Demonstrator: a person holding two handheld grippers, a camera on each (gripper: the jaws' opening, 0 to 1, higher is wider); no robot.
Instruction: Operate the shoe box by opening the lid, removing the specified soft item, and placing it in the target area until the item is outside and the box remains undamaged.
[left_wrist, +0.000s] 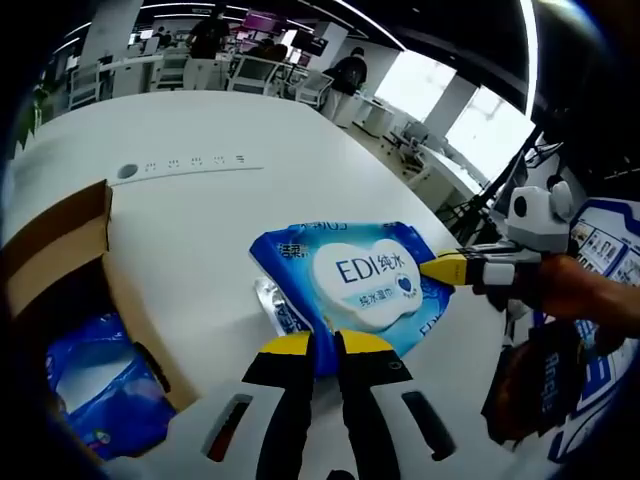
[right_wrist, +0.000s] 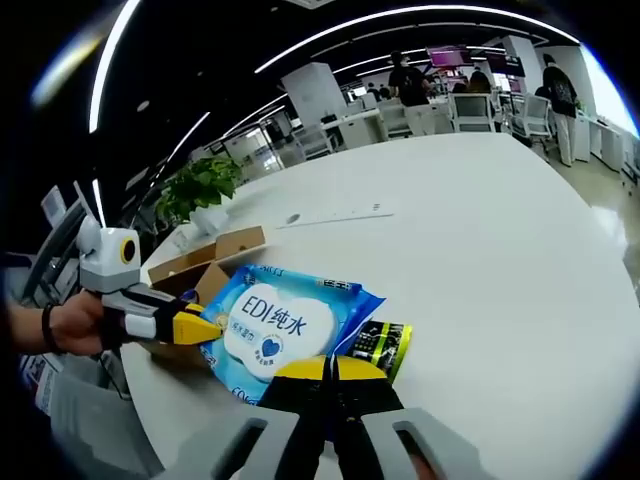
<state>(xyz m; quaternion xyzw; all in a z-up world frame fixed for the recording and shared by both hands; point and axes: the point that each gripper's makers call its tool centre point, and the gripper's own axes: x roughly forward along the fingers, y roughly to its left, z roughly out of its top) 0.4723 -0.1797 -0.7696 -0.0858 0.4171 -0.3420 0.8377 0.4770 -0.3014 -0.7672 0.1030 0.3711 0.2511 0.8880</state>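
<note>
A soft blue wipes pack (left_wrist: 350, 275) with a white oval lid sits just over the white table (left_wrist: 220, 130), to the right of the open brown shoe box (left_wrist: 60, 245). My left gripper (left_wrist: 327, 346) is shut on the pack's near edge. My right gripper (left_wrist: 442, 268) comes in from the right and pinches the opposite edge. In the right gripper view, the right gripper (right_wrist: 330, 368) is shut on the pack (right_wrist: 275, 325), the left gripper (right_wrist: 205, 328) holds its far side, and the box (right_wrist: 205, 258) lies behind it. Whether the pack rests on the table is unclear.
Another blue packet (left_wrist: 100, 390) lies inside the box. A small black and yellow-green packet (right_wrist: 382, 345) sits by the pack's corner. A person's hand (right_wrist: 70, 325) holds the left gripper. Desks, chairs and people stand far behind the table, and a potted plant (right_wrist: 200, 185) is near its edge.
</note>
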